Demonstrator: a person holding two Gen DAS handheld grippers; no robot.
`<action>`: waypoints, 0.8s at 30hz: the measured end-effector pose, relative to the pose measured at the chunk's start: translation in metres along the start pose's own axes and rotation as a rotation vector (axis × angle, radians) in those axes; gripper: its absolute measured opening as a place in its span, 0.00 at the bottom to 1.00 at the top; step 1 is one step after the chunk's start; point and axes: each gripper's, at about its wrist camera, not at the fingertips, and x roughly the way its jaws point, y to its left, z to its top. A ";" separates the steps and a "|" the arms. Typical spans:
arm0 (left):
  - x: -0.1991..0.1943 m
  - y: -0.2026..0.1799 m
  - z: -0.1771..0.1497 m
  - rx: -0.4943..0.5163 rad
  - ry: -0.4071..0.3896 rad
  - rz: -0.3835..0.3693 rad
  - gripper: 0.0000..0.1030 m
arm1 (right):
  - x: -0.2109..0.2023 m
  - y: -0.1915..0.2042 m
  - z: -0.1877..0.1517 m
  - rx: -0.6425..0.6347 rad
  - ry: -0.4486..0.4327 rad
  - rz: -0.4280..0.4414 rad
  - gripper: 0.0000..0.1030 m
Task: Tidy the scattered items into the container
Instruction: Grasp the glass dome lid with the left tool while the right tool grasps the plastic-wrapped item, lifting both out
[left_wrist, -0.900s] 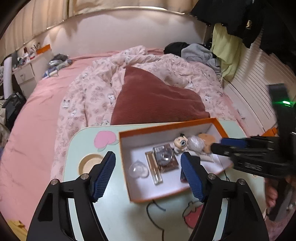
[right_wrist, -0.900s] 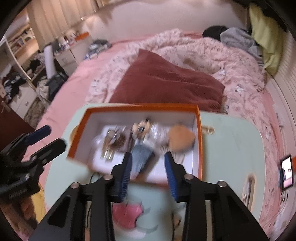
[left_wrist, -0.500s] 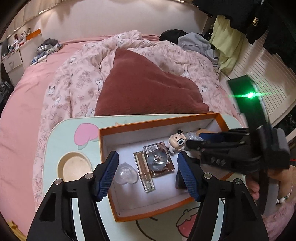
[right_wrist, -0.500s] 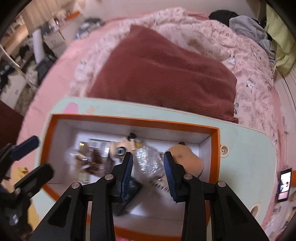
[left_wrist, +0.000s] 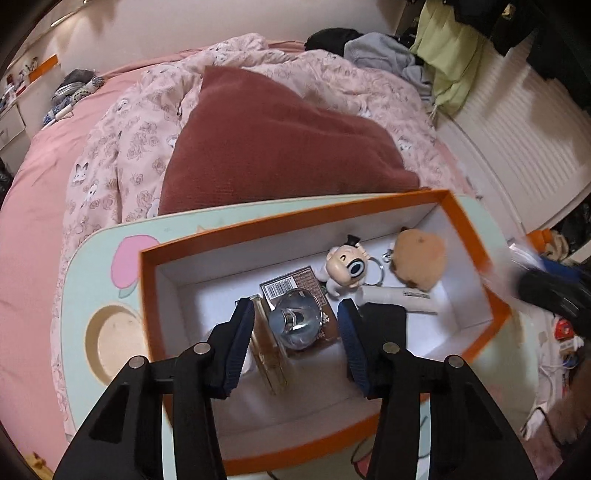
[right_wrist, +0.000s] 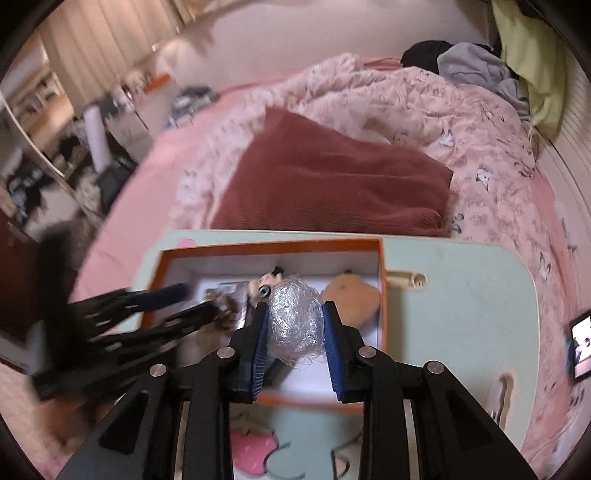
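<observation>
The right gripper (right_wrist: 295, 328) is clenched on a crinkled clear plastic ball (right_wrist: 295, 321), held above the near half of the orange box (right_wrist: 382, 280). The left gripper (left_wrist: 295, 332) is released, its jaws spread wide and empty over a glass perfume bottle (left_wrist: 293, 323) lying inside the box. A cartoon figurine (left_wrist: 345, 266), a tan plush (left_wrist: 417, 258) and a white tube (left_wrist: 399, 300) also lie in the box, which sits on the mint-green bench (right_wrist: 461, 295) on the bed. The step in hand looks like depositing the ball. The next move calls for lowering it into a bare patch of the box floor and letting go, clear of the figurine.
</observation>
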 end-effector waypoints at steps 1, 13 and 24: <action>0.004 -0.001 0.001 0.002 0.001 0.000 0.47 | -0.006 0.000 -0.005 -0.004 -0.003 0.010 0.26; 0.005 -0.005 0.000 0.020 -0.031 0.069 0.30 | -0.021 -0.012 -0.051 0.017 0.021 0.090 0.27; -0.082 -0.015 -0.085 0.027 -0.111 -0.118 0.30 | 0.017 0.013 -0.097 -0.064 0.098 0.027 0.27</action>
